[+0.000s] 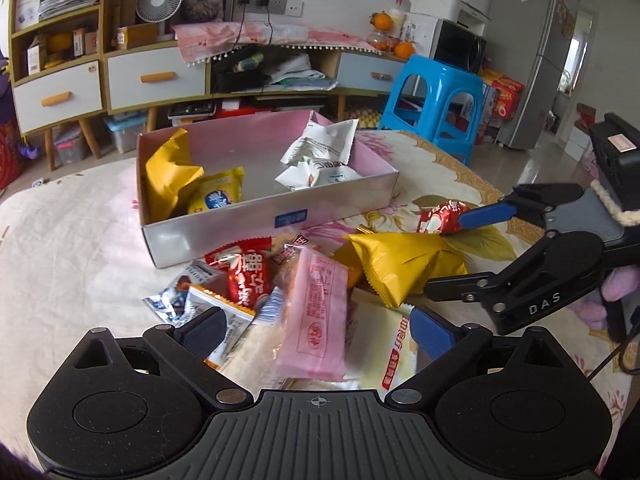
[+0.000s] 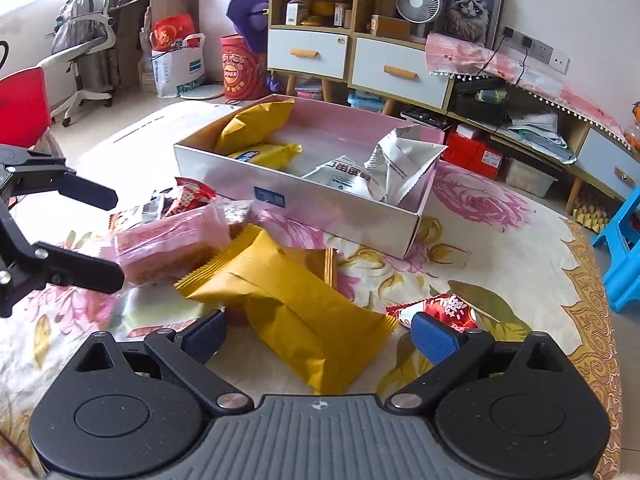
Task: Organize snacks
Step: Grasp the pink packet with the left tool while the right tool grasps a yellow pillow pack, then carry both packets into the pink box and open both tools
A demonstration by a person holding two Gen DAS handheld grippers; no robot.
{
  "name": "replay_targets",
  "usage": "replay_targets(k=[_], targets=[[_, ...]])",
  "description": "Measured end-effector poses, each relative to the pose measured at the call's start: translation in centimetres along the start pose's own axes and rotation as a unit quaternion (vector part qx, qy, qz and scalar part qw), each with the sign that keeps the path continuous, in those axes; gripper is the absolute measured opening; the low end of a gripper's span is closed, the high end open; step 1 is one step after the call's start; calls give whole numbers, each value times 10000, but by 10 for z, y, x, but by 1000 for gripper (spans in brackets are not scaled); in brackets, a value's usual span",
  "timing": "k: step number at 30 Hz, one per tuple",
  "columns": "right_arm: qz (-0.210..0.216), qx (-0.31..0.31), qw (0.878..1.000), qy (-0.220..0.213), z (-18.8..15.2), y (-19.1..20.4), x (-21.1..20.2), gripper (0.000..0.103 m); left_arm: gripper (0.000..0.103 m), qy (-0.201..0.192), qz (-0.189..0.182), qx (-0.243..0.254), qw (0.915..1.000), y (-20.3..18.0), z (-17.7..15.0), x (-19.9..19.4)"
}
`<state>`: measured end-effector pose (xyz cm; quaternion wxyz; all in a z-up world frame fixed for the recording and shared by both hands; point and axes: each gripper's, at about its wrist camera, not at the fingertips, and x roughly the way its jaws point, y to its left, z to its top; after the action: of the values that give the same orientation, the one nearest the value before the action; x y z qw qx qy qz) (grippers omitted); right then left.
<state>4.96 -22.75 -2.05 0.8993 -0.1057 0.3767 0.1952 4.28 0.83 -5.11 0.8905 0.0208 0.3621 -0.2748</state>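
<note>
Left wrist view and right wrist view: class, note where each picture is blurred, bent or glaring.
Left wrist view: the pink packet between the open left tongs is motion-smeared, and the cabinet bows from fisheye distortion. Right wrist view: the box front glares silver; the yellow packet looks sharp.

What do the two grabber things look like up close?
Both are black plastic with ribbed grey bases and blue pads on the fingers. The right gripper has white "DAS" lettering, a black box on top, and a purple-gloved hand holding it. The left gripper looks alike.
</note>
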Motion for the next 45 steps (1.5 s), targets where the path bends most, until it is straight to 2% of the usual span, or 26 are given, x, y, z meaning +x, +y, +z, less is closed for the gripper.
replay_targets(k=[3, 7, 12, 13, 19, 24, 28, 30, 32, 45], targets=[[61, 119, 9999, -81, -1, -5, 5, 91, 93, -35, -77, -104, 9999, 0, 1, 4], [2, -45, 10000, -83, 0, -4, 12, 89, 85, -55, -128, -74, 9999, -2, 1, 9], [48, -208, 9997, -99, 2, 0, 18, 87, 65, 53, -204, -113, 9997, -2, 2, 18], [52, -201, 9997, -89, 2, 0, 20, 86, 64, 39, -181, -94, 9998, -2, 2, 19], [149, -155, 9998, -20, 2, 1, 26, 78, 52, 2, -123, -59, 9999, -2, 3, 21], [167, -213, 9996, 14, 2, 6, 29, 64, 38, 8, -32, -157, 9999, 2, 3, 20], [209, -198, 9996, -15, 3, 7, 27, 47, 33, 66, -75, -241, 9997, 5, 4, 19], [192, -198, 9996, -21, 4, 7, 26, 45, 32, 78, -60, -214, 9997, 4, 4, 19], [197, -196, 9996, -30, 4, 7, 25, 37, 32, 89, -41, -160, 9998, 2, 4, 19], [191, -114, 9996, -201, 11, 5, 12, 34, 30, 20, -29, -174, 9998, -1, 12, 9]])
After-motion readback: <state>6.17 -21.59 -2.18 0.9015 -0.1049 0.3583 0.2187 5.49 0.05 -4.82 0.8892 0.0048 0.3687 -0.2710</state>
